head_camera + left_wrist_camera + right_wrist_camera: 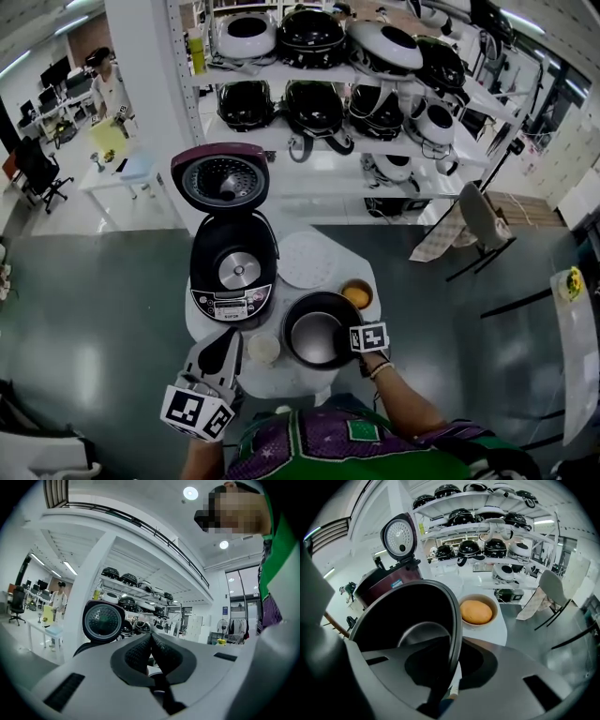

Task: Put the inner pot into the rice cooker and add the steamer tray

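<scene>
The black inner pot (317, 330) stands on the white table (292, 373), right of the open rice cooker (232, 274). The cooker's lid (220, 178) stands upright. My right gripper (350, 339) is shut on the pot's right rim; in the right gripper view the rim (457, 620) runs between the jaws of the right gripper (452, 656). A white round steamer tray (304, 260) lies behind the pot. My left gripper (228, 339) is shut and empty in front of the cooker. In the left gripper view the left gripper (151, 641) points level at the cooker lid (103, 620).
A bowl with an orange lump (357, 294) sits just behind the pot, close to my right gripper. A small white cup (264, 349) stands between the two grippers. Shelves of rice cookers (356, 84) rise behind the table. A chair (483, 220) stands to the right.
</scene>
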A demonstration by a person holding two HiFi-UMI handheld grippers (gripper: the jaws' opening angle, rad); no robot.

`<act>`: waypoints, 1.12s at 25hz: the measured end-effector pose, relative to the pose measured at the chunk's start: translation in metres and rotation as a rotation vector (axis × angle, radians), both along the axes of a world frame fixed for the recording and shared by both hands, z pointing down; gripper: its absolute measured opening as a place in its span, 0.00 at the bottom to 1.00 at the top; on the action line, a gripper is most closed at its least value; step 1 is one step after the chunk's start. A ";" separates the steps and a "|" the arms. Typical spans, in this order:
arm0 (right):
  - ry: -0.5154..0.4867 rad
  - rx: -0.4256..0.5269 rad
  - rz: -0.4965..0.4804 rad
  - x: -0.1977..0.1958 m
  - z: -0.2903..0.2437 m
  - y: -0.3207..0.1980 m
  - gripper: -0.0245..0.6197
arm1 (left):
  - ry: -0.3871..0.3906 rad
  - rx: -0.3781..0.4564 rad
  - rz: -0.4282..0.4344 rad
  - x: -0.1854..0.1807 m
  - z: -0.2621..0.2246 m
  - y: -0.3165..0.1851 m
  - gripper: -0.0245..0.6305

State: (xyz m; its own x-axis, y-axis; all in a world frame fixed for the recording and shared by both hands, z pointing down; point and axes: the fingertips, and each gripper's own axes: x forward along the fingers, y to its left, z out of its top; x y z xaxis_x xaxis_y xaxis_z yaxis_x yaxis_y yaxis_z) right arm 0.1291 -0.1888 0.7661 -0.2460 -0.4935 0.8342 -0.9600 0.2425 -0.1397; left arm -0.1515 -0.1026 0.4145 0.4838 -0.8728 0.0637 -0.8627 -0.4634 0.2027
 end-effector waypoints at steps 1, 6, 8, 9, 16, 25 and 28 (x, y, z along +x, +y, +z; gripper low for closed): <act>0.013 -0.002 0.004 0.001 -0.001 0.000 0.08 | 0.001 -0.001 -0.001 -0.002 -0.001 0.001 0.07; 0.054 -0.003 0.022 0.004 -0.005 0.001 0.04 | 0.005 0.007 -0.005 -0.010 -0.006 0.008 0.07; 0.052 -0.004 0.036 0.006 -0.006 0.004 0.04 | 0.006 0.010 -0.004 -0.013 -0.007 0.012 0.07; 0.053 -0.004 0.041 0.006 -0.007 0.006 0.04 | 0.007 0.012 -0.003 -0.015 -0.007 0.015 0.07; 0.013 0.027 0.081 0.010 -0.029 0.023 0.05 | 0.003 0.016 0.022 -0.021 -0.010 0.033 0.07; -0.016 0.113 0.115 0.009 -0.077 0.045 0.05 | 0.014 0.022 0.037 -0.035 -0.008 0.060 0.07; -0.053 0.139 0.124 0.005 -0.095 0.050 0.05 | 0.017 0.025 0.029 -0.045 -0.008 0.066 0.07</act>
State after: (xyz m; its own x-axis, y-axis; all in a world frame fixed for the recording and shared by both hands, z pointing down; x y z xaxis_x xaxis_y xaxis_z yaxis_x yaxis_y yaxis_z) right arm 0.1341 -0.1390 0.6714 -0.2181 -0.6321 0.7436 -0.9759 0.1436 -0.1642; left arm -0.1967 -0.0370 0.4065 0.5098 -0.8596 0.0336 -0.8452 -0.4932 0.2057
